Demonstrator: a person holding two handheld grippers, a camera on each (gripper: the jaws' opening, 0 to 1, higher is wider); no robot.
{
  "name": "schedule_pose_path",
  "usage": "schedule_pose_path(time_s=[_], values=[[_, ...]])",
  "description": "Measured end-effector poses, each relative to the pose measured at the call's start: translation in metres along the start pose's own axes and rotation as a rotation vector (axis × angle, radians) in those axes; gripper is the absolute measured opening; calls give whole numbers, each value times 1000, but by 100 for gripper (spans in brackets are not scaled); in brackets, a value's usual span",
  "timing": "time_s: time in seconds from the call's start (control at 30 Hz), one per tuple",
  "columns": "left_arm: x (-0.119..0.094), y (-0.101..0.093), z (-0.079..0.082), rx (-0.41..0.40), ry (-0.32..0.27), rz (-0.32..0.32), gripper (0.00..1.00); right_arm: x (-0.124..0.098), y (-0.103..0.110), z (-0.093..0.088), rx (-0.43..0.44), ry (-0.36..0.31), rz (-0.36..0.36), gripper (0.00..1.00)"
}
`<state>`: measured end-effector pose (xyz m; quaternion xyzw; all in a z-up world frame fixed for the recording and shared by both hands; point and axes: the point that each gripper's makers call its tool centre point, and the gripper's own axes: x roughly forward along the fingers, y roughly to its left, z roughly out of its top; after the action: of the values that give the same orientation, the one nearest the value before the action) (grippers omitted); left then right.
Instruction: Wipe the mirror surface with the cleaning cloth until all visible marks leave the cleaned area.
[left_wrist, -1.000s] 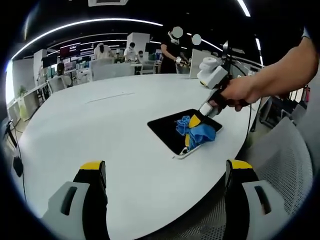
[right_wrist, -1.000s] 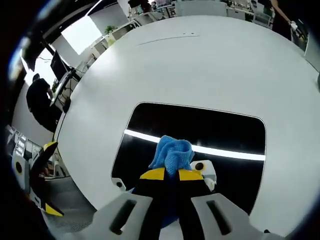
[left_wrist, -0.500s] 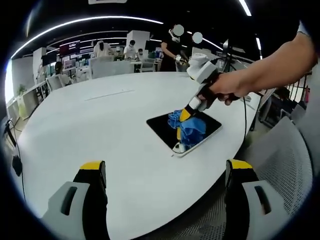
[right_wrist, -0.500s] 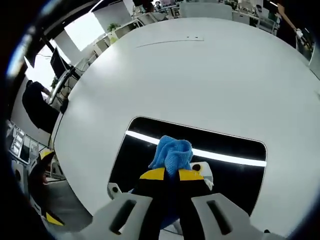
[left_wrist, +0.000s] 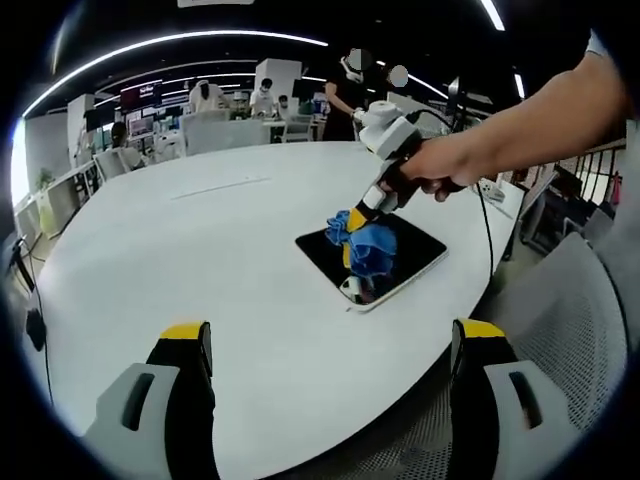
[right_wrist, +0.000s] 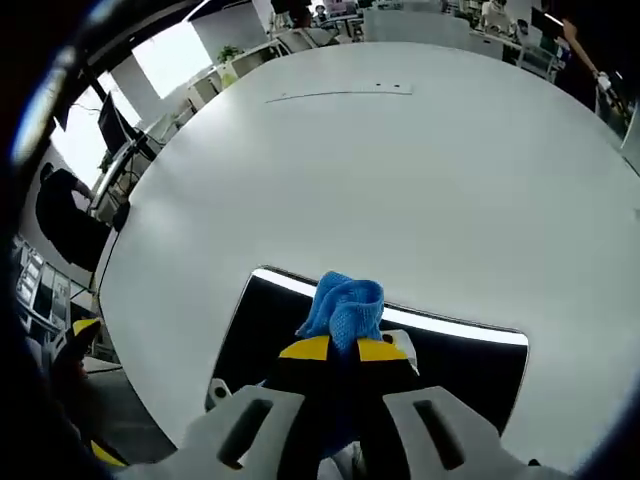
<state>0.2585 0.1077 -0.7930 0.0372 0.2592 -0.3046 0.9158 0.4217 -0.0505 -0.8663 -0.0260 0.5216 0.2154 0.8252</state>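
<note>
A dark rectangular mirror (left_wrist: 400, 250) with a white rim lies flat on the white table (left_wrist: 200, 260), toward its right side. The blue cleaning cloth (left_wrist: 368, 246) rests on the mirror's left part, and my right gripper (left_wrist: 352, 222) is shut on it, held by a hand (left_wrist: 440, 170) reaching in from the right. In the right gripper view the cloth (right_wrist: 342, 306) bunches above the closed yellow-tipped jaws of my right gripper (right_wrist: 343, 349), over the mirror (right_wrist: 470, 370), which reflects a bright ceiling strip. My left gripper (left_wrist: 330, 340) hangs open over the table's near edge, well short of the mirror.
A grey mesh chair (left_wrist: 560, 330) stands at the table's right edge. A thin seam line (right_wrist: 340, 93) crosses the far tabletop. Several people (left_wrist: 345, 95) and desks sit behind the table. A person in dark clothes (right_wrist: 65, 215) sits beyond the table's left edge.
My right gripper has dragged the cloth leftward across the mirror, from its right part to its left part. My left gripper has stayed in place, open.
</note>
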Motion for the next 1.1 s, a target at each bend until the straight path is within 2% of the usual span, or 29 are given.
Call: schedule_pose_path(time_s=[0.13,0.53,0.63,1.1], values=[[1,0,-3,4,15,-5,99,5,-1,9,12,9,-1,2],[0,0,-3,0,16,-8,99,8,-4,9,39,-4,21,2],[1,-7,0,-27,-3,-44,99,8,-5,10,38,-6,24,2],[2,-3,-3,-21,4,-23,99,-2,-18,4,23,-22,17,2]])
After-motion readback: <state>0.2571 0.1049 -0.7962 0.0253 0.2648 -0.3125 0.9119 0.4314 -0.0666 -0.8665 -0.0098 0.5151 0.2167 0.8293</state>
